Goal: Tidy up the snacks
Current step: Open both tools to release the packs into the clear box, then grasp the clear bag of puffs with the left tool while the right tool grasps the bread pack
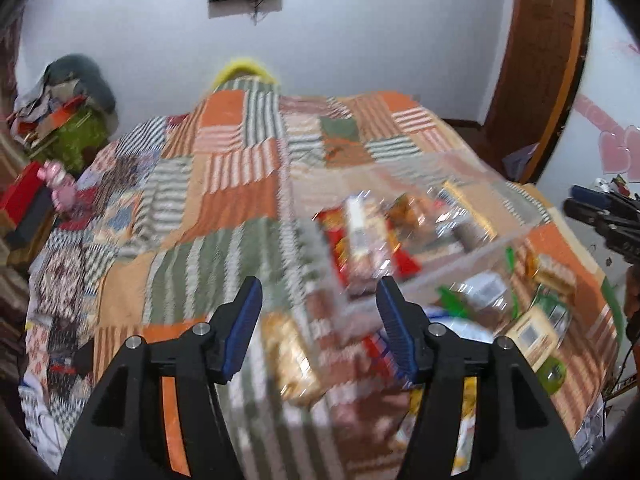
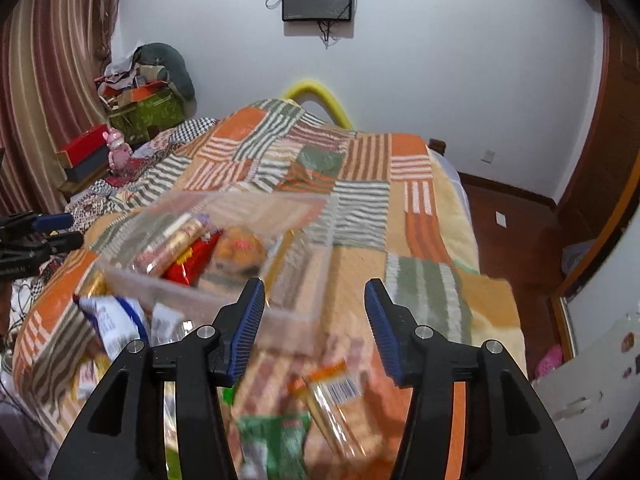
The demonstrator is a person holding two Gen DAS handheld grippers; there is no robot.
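Observation:
A clear plastic bin (image 2: 304, 280) sits on the patchwork bed and holds several snacks, among them a red packet (image 2: 192, 266) and a long gold-wrapped packet (image 2: 172, 246). The bin also shows in the left wrist view (image 1: 460, 258), blurred. Loose snacks lie in front of it: a blue-and-white bag (image 2: 116, 322), a green packet (image 2: 276, 436), a clear packet with a barcode (image 2: 336, 396). My left gripper (image 1: 318, 300) is open and empty above the quilt, left of the bin. My right gripper (image 2: 314, 300) is open and empty above the bin's near edge.
The patchwork quilt (image 2: 400, 216) covers the bed. A red box (image 2: 86, 146) and a pink toy (image 2: 118, 154) stand at the bed's left side. A door (image 1: 540, 60) and a wooden floor (image 2: 516, 240) are on the right. Both views are motion-blurred.

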